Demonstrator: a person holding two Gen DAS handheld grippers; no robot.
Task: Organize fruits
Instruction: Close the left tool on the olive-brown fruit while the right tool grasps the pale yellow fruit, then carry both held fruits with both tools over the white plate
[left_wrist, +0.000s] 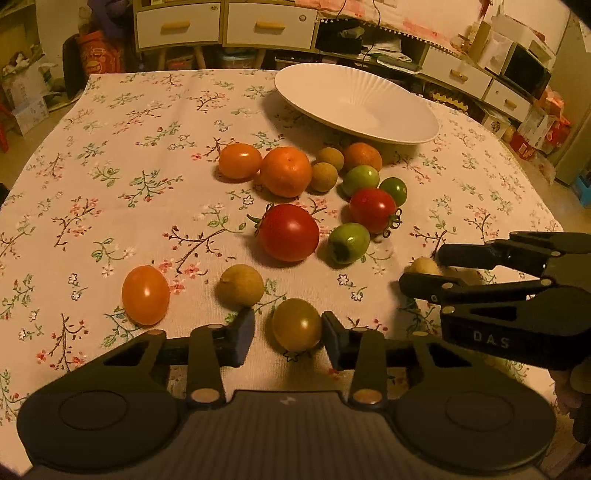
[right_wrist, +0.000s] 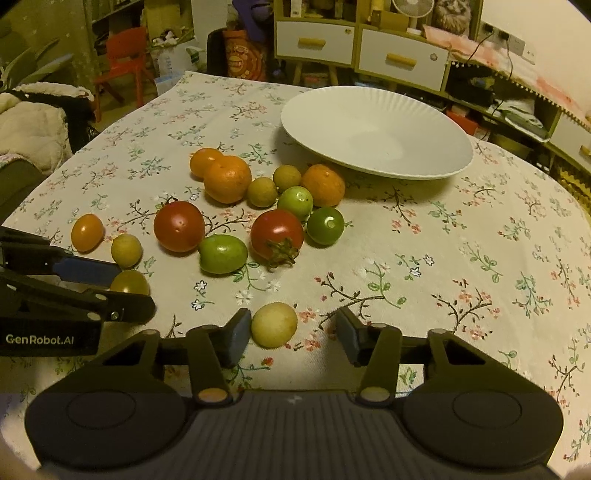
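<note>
Table (left_wrist: 110, 155): covered by a floral cloth, fruit loose on it, white ribbed plate (left_wrist: 354, 103) at the far side, holding nothing.

Left gripper (left_wrist: 288, 332): jaws set either side of an olive-brown tomato (left_wrist: 296, 325) resting on the cloth. The right pad touches its flank; the left pad stands just clear, so no full clench shows. A tan round fruit (left_wrist: 241, 285) lies just beyond the left fingertip; an orange oval tomato (left_wrist: 146, 294) lies further left.

Right gripper (right_wrist: 291, 332): jaws astride a pale yellow round fruit (right_wrist: 274, 325) on the cloth. The left pad is touching or just beside it; the right pad is apart, so it is not grasped.

Between both grippers and the plate, a cluster: two red tomatoes (left_wrist: 289, 232) (left_wrist: 373, 209), three green ones (left_wrist: 349, 243), two small tan fruits (left_wrist: 323, 177), oranges (left_wrist: 286, 176) and an orange tomato (left_wrist: 240, 161). One orange (left_wrist: 362, 156) lies just beside the plate's near rim.

Writing: "GenRobot.AI" on the left gripper's side in the right wrist view; "DAS" on the right gripper's body in the left wrist view.

Background: white drawers (right_wrist: 314, 42) with yellow handles, a red chair (right_wrist: 123, 62).
</note>
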